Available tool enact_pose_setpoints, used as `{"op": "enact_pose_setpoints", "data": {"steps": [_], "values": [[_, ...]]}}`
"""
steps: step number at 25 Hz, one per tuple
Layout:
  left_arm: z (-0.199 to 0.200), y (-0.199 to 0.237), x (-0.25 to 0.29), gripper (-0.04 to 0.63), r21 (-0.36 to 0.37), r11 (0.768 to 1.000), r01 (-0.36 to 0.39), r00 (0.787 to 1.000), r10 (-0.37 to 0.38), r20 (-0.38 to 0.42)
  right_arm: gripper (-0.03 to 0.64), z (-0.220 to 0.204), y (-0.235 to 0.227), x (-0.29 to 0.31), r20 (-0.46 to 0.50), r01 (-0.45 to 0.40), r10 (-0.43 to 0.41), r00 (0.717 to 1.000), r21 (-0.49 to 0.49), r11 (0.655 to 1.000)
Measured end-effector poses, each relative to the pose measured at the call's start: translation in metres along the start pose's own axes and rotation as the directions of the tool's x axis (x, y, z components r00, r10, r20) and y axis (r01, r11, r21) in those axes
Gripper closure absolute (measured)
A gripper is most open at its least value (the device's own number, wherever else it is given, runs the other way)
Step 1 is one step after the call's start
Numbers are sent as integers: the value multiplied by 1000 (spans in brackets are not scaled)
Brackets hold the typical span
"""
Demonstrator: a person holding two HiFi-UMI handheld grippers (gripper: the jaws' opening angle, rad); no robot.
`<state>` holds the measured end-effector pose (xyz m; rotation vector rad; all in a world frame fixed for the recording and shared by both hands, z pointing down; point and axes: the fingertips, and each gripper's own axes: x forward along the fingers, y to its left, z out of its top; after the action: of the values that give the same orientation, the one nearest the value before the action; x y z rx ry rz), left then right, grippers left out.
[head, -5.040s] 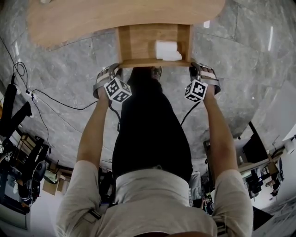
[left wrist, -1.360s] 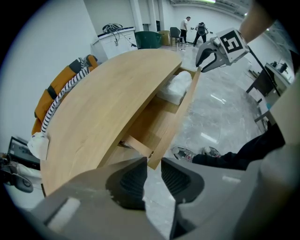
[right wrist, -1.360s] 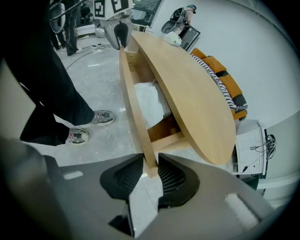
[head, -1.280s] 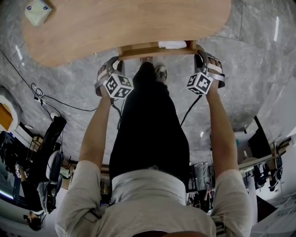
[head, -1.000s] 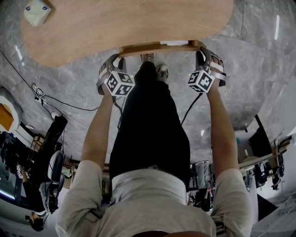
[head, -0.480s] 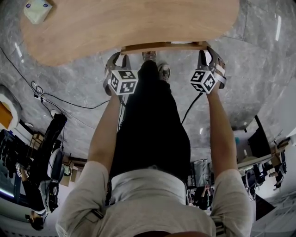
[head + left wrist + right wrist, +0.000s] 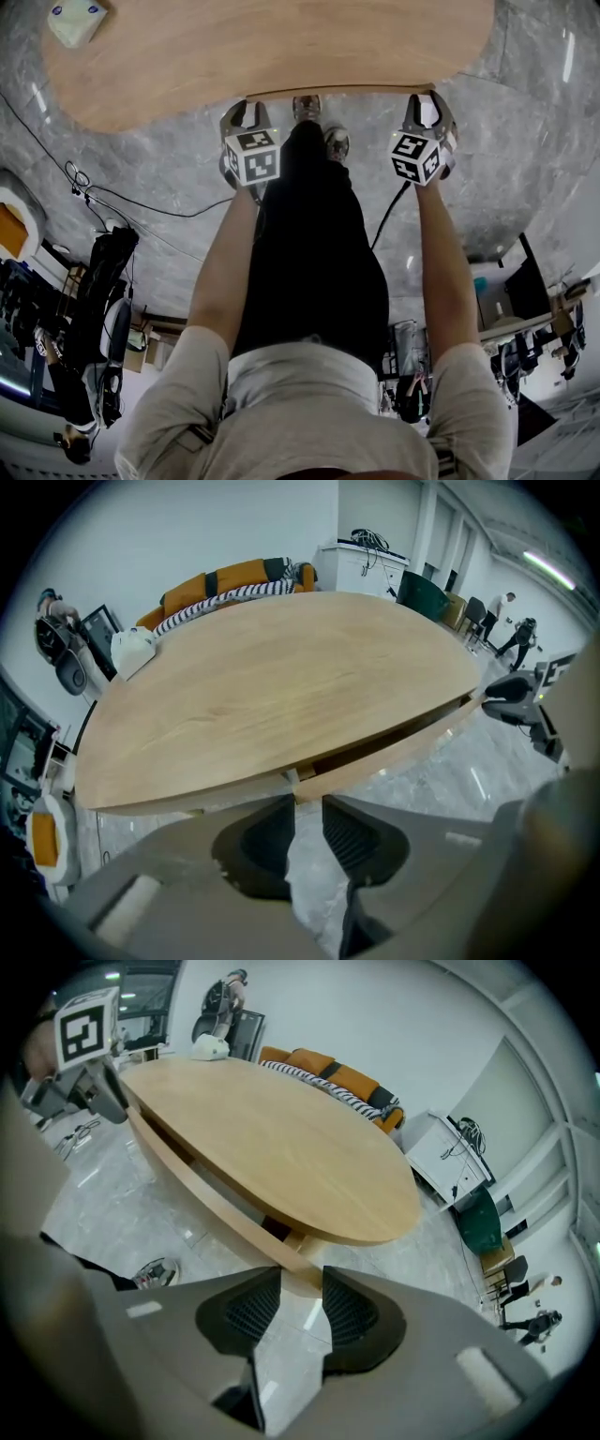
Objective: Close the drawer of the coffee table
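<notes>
The coffee table [image 7: 262, 47] is a rounded light-wood top. Its drawer front [image 7: 328, 91] shows as a thin strip almost level with the table's near edge. In the left gripper view a narrow dark gap still runs above the drawer front [image 7: 394, 750]. My left gripper [image 7: 242, 116] stands at the strip's left end, open, its jaws having just closed a little. My right gripper [image 7: 427, 106] stands at the right end, open, its jaws having just been opening. In each gripper view the strip's end lies just beyond the fingertips [image 7: 307, 819] [image 7: 302, 1290], and nothing is pinched.
A white boxy object [image 7: 75, 21] sits on the table's far left. The person's shoes [image 7: 336, 142] stand on the grey marble floor under the drawer. Cables [image 7: 112, 202] trail at the left. An orange sofa [image 7: 225, 578] and people stand beyond the table.
The drawer, earlier pulled well out with something white inside, has slid in until only its front edge shows. Both grippers followed it toward the table and rolled, their marker cubes now facing up.
</notes>
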<state>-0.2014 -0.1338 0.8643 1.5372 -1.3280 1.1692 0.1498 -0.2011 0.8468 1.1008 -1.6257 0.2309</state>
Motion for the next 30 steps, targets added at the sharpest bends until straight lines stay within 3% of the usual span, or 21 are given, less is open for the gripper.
{"op": "enact_pose_setpoints", "data": {"steps": [5, 13, 18, 23, 25, 27, 28, 29, 30], "values": [[10, -5, 0, 479, -66, 998, 14, 1000, -14, 4, 466, -2, -10, 2, 10, 4, -5, 1000, 103, 995], [26, -7, -2, 482, -174, 984, 30, 999, -24, 36, 460, 7, -24, 6, 91, -15, 0, 996, 168, 986], [26, 2, 4, 483, -305, 951, 54, 997, -35, 69, 449, 13, -21, 12, 134, -38, 0, 991, 282, 959], [32, -6, 6, 575, -489, 856, 170, 984, -119, 134, 430, 9, -24, 17, 189, -131, 51, 981, 443, 887], [31, -5, 8, 575, -474, 865, 166, 983, -107, 148, 428, 8, -24, 19, 217, -173, 74, 973, 484, 858], [34, -11, 4, 575, -411, 895, 172, 980, -112, 166, 445, 6, -26, 16, 235, -198, 84, 968, 522, 830], [39, -16, -2, 575, -366, 913, 182, 976, -122, 182, 559, 5, -25, 13, 233, -206, 92, 968, 532, 822], [44, -23, -10, 575, -316, 929, 192, 970, -132, 202, 609, 4, -21, 9, 225, -216, 110, 968, 527, 822], [47, -30, -20, 575, -269, 943, 198, 965, -139, 221, 611, 4, -14, 2, 215, -230, 137, 967, 507, 830]]}}
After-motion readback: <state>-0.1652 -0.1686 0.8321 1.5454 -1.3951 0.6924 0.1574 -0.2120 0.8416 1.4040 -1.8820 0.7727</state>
